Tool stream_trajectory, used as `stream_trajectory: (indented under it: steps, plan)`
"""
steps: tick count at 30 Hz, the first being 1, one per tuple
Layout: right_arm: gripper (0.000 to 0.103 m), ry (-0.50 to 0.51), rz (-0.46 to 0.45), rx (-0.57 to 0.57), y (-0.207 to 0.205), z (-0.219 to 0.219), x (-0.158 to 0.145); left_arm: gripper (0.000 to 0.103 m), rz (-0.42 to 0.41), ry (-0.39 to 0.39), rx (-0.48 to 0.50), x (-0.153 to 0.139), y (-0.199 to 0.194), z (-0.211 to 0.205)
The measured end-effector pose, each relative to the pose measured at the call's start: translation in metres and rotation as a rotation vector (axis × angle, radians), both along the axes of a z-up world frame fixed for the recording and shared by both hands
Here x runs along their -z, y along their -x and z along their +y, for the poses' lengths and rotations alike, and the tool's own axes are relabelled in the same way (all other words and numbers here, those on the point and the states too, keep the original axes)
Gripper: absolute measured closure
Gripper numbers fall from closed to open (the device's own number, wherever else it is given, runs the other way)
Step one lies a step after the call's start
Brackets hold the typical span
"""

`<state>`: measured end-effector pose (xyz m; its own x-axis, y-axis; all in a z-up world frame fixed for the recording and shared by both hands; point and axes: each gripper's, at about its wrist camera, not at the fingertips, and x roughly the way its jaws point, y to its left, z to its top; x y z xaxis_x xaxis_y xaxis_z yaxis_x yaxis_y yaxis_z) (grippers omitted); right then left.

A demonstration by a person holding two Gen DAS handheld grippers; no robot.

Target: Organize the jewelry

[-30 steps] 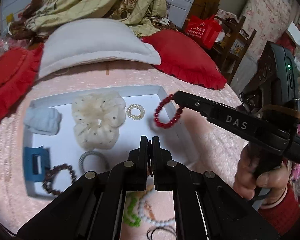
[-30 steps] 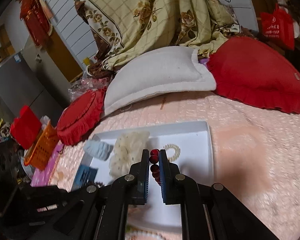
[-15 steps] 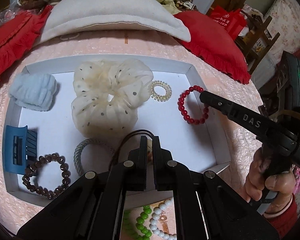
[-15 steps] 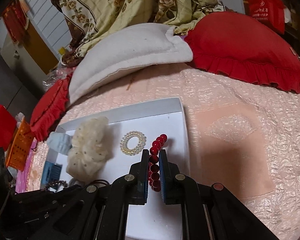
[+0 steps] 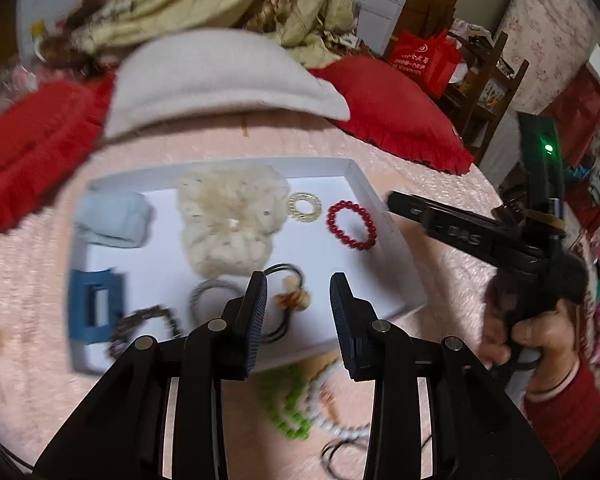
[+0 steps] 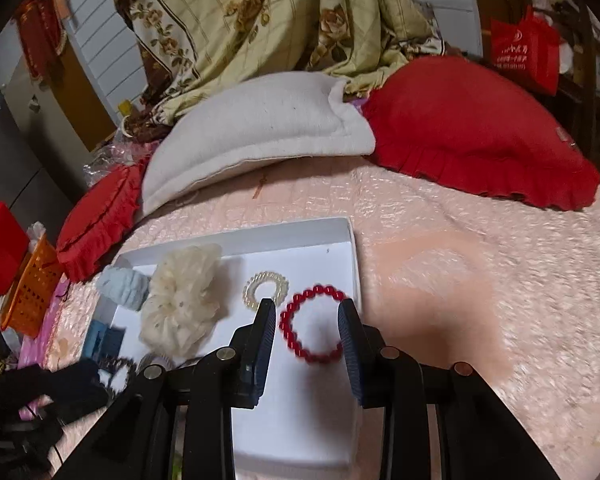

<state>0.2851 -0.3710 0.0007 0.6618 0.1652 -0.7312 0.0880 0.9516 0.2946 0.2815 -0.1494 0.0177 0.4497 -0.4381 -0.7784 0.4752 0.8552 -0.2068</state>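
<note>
Now both hand-held grippers (image 5: 298, 286) (image 6: 307, 312) just opening, nothing gripped.

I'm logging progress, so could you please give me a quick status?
Both grippers just opened, empty. Red bracelet and hair tie in tray. Nothing in the way.

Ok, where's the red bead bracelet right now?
The red bead bracelet lies flat in the white tray, near its right wall, just right of the clear coil hair tie. In the right wrist view it sits between the open right claw tips, not gripped.
</note>
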Motion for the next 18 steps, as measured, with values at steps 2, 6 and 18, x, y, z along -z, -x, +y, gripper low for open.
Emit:
stream_trajectory:
  steps: [2, 6, 18]
  plan:
    - [0.072, 0.002, -0.009, -0.011, 0.021, 0.000, -0.004, 0.070, -0.025, -0.005, -0.009, -0.005, 0.017, 0.016]
    - [0.070, -0.009, 0.011, -0.037, 0.066, 0.000, 0.002, 0.069, -0.024, -0.002, -0.048, 0.002, 0.042, 0.046]
    - [0.070, -0.062, 0.081, -0.088, 0.129, 0.018, 0.049, 0.069, 0.059, -0.101, -0.033, 0.068, 0.092, 0.033]
